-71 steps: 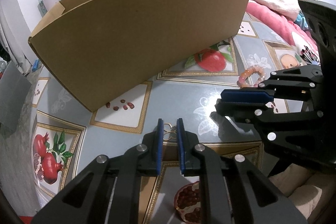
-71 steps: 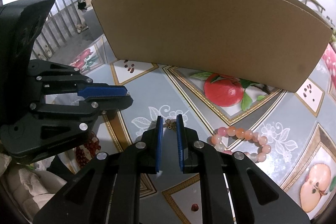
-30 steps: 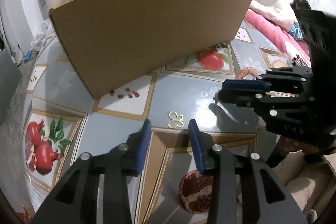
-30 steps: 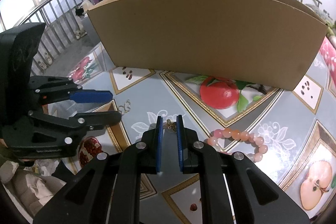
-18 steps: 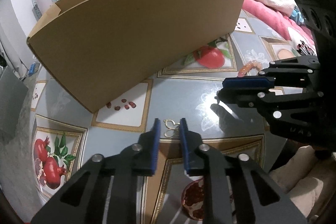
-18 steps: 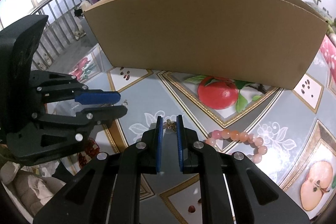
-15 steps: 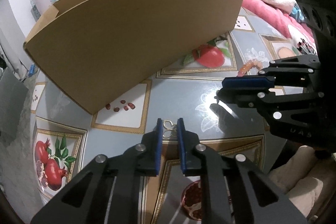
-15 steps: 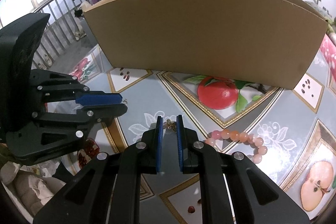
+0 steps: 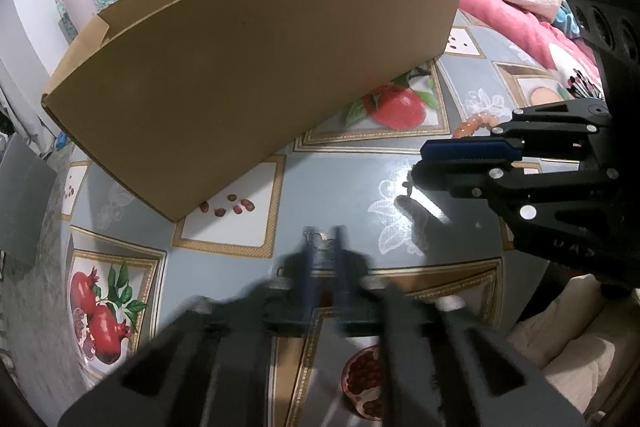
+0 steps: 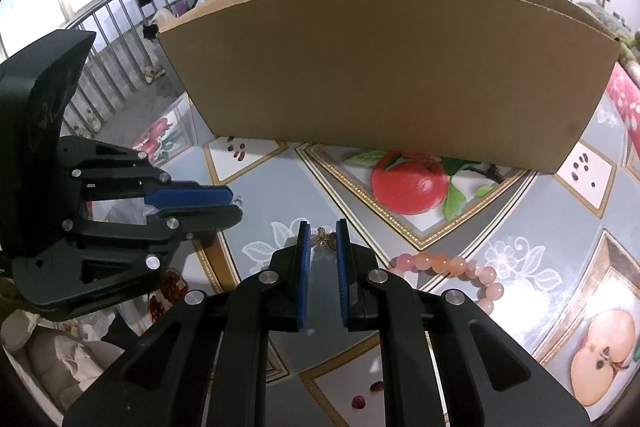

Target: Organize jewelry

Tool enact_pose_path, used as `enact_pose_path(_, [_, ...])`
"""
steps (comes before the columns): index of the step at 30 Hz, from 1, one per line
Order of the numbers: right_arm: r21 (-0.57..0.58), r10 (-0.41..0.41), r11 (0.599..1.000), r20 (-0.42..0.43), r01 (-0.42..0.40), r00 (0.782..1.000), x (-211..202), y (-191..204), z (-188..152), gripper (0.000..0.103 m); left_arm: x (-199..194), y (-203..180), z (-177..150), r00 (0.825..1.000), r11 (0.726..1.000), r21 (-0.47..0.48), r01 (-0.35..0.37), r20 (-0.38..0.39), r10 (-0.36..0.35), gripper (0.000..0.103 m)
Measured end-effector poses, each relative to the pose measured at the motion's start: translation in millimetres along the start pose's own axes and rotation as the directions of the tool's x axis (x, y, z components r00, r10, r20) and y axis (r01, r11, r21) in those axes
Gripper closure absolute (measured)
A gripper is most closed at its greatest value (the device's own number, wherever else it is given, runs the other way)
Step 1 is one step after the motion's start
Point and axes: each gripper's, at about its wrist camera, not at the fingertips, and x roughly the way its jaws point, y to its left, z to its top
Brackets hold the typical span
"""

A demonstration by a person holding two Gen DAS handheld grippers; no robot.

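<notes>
Left gripper (image 9: pixel 322 247) jaws just closed on gold earring (image 9: pixel 318 237), near table (image 9: pixel 340 179) edge. Right gripper (image 10: pixel 322 239) pinches bronze charm (image 10: pixel 325 238). Step: pickup. Next: lift both into far cardboard box (image 10: pixel 384 75).

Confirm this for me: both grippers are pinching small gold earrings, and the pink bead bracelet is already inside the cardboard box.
Not quite. The bead bracelet is not in the cardboard box; the right wrist view shows it lying on the patterned tablecloth in front of the box, beside the right gripper. The rest holds: the right gripper pinches a small gold earring, and the left gripper has just closed on another.
</notes>
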Motion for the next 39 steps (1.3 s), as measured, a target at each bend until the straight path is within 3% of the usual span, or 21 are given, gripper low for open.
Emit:
enact_pose_path(11, [-0.008, 0.001, 1.000, 0.017, -0.001, 1.000, -7.0, 2.9, -0.5, 0.093, -13.4, 7.6, -5.4, 1.000, 1.000, -0.031, 0.001, 0.019, -0.001, 0.103])
enact_pose_path(20, [-0.010, 0.007, 1.000, 0.014, -0.006, 1.000, -7.3, 4.7, -1.1, 0.093, -4.5, 20.3, -4.5, 0.998, 0.996, -0.068, -0.052, 0.021, 0.054, 0.103])
enact_pose_path(24, [-0.006, 0.003, 1.000, 0.015, -0.003, 1.000, -8.1, 5.5, -1.2, 0.093, -1.2, 14.9, -6.6, 0.997, 0.997, -0.033, -0.072, 0.006, 0.072, 0.103])
enact_pose_path(39, [0.005, 0.019, 1.000, 0.003, -0.019, 1.000, -3.3, 1.7, -1.2, 0.093, -6.5, 16.6, -10.5, 0.999, 0.995, -0.085, -0.043, 0.015, 0.044, 0.103])
